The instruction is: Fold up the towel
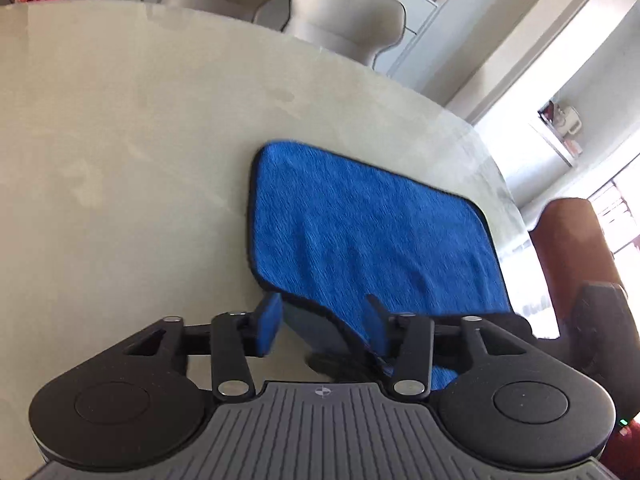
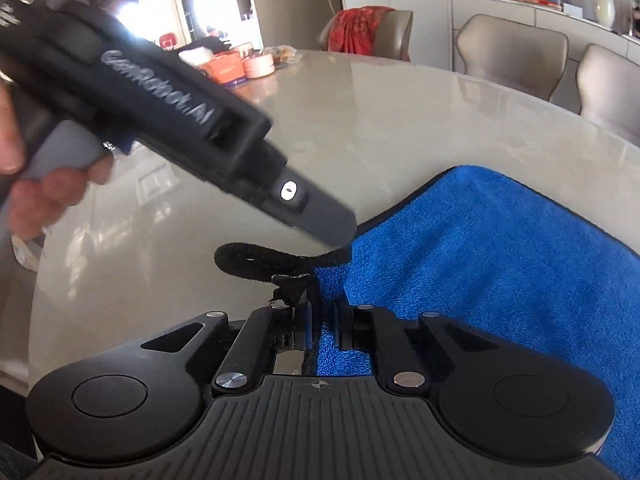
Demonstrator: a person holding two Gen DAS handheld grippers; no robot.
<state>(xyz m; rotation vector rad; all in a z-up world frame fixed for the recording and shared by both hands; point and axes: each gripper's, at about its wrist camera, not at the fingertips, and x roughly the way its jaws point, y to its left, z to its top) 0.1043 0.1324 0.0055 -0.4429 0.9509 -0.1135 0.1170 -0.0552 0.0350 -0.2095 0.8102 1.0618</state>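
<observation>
The blue towel (image 1: 360, 232) lies flat on the pale counter (image 1: 120, 120), close to its near edge. The right claw (image 2: 320, 320) is pinching the towel's black-trimmed near corner, pads pressed together on the hem beside a hanging loop (image 2: 256, 260). The left claw (image 1: 322, 320) stands spread over that same corner, nothing gripped, the towel stretching away ahead of it toward the counter's far edge. The right hand is therefore the one placed to carry this corner across for the fold, I judge.
</observation>
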